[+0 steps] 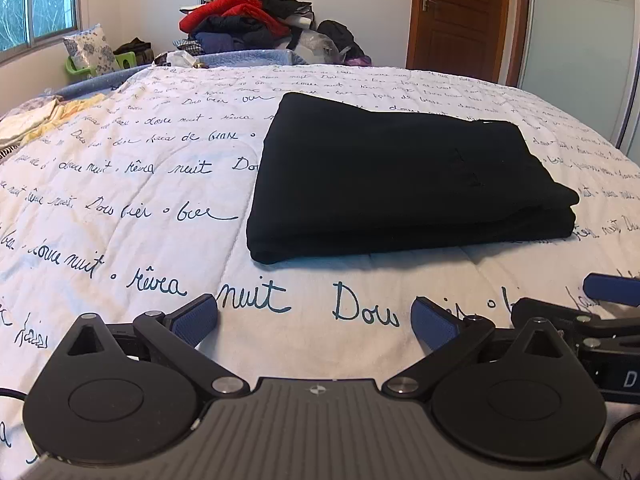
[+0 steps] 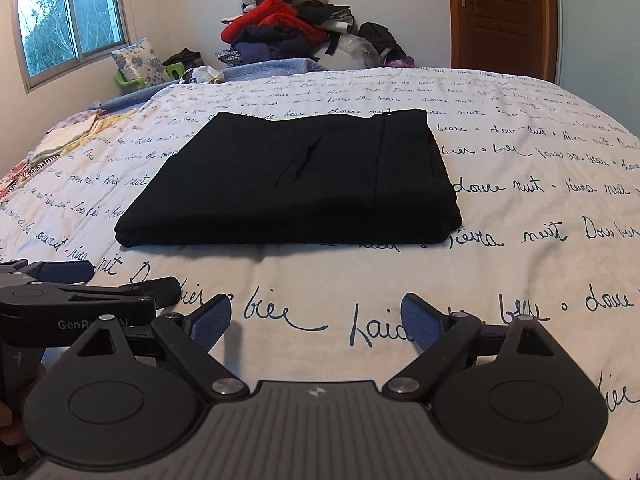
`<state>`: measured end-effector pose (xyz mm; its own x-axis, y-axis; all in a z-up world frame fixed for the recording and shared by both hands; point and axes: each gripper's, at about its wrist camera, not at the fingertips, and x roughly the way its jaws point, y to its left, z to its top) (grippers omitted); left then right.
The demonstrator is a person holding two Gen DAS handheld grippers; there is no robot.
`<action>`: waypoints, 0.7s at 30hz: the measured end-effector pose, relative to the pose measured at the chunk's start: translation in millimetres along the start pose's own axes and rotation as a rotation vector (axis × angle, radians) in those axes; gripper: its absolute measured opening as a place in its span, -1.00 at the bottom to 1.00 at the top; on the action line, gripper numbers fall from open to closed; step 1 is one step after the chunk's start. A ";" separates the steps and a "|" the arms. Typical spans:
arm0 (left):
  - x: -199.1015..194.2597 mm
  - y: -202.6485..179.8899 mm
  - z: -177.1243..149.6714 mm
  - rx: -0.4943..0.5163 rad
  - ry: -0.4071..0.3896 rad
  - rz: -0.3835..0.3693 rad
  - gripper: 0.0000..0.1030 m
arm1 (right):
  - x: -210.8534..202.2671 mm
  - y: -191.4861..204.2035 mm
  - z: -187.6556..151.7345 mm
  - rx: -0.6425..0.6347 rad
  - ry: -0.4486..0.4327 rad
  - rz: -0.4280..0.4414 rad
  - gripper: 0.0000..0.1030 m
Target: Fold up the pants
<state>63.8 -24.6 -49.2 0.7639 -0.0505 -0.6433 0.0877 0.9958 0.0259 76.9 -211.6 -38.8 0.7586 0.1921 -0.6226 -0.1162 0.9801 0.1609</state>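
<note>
Left of the black pants (image 1: 400,176), pale yellow and white cloths (image 1: 44,120) lie crumpled at the bed's edge. The pants, a matte, thick folded rectangle with stacked layers along the near edge, rest flat on the quilted white bedspread (image 1: 140,208) printed with dark cursive script. Nearer than the pants, the left gripper (image 1: 316,322) spreads its ribbed blue pads wide over bare quilt, clamping nothing. Beside it, the right gripper (image 2: 316,322) is likewise spread and empty. Behind the pants, probably on a blue blanket, a clothes heap (image 1: 256,16) rises.
</note>
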 end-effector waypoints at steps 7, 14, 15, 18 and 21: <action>3.3 -1.8 -3.3 0.009 -0.010 0.008 1.00 | 3.7 2.8 1.1 -0.024 0.006 -0.042 0.91; 4.2 -2.3 -5.8 0.003 -0.018 0.007 1.00 | 10.2 5.8 -3.8 -0.057 0.015 -0.056 0.96; 4.4 -2.4 -6.1 0.004 -0.019 0.008 1.00 | 10.7 5.6 -4.4 -0.055 0.015 -0.055 0.97; 4.9 -2.9 -6.5 0.005 -0.020 0.009 1.00 | 10.8 4.4 -5.7 -0.047 0.012 -0.054 0.98; 5.2 -2.2 -6.9 0.002 -0.020 0.007 1.00 | 11.7 5.0 -6.4 -0.051 0.011 -0.058 0.99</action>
<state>63.1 -26.5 -57.9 0.7769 -0.0455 -0.6280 0.0838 0.9960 0.0315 81.0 -204.1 -50.2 0.7582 0.1357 -0.6378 -0.1050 0.9908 0.0859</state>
